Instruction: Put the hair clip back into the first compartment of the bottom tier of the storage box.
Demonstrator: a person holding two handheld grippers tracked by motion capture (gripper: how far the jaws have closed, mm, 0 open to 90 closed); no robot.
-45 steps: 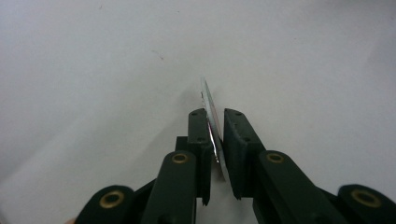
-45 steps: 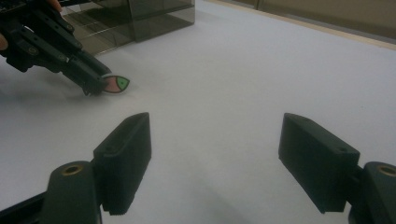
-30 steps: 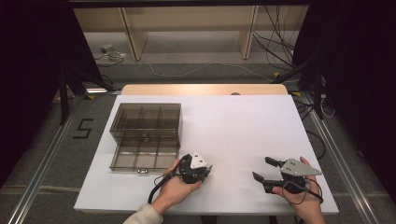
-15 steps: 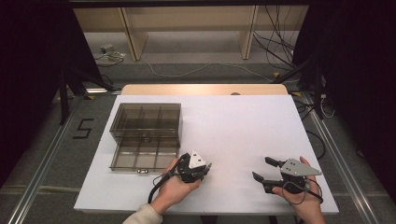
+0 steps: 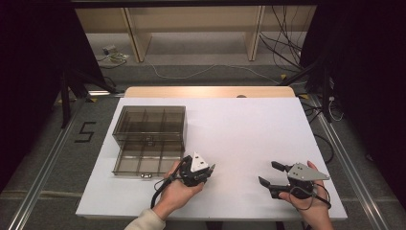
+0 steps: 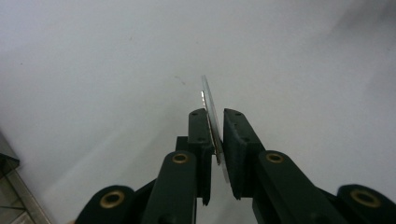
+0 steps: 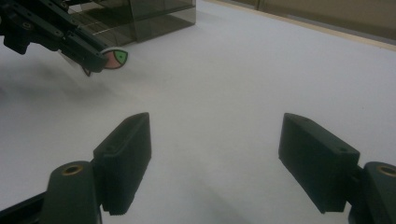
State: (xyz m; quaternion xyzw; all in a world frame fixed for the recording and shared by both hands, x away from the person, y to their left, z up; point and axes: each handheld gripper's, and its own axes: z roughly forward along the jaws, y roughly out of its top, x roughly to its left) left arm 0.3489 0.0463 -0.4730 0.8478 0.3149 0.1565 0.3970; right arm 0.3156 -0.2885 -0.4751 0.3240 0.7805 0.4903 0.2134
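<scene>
Pinching thin disc (image 6: pixel 208 105), left gripper (image 6: pixel 214 116).

Thin flat disc-shaped token, pink face with a green patch bearing a dark dot (image 7: pixel 115 58): held edge-on and upright between the pads of the left gripper (image 6: pixel 215 114), its rim rising above the jaw tips and catching the light in the left gripper view. In the right gripper view part of its printed face juts past the tips, above the white table (image 5: pixel 249 129). It sits near the front edge of the table, just right of the smoky transparent plastic compartment box (image 5: pixel 149 139).
</scene>
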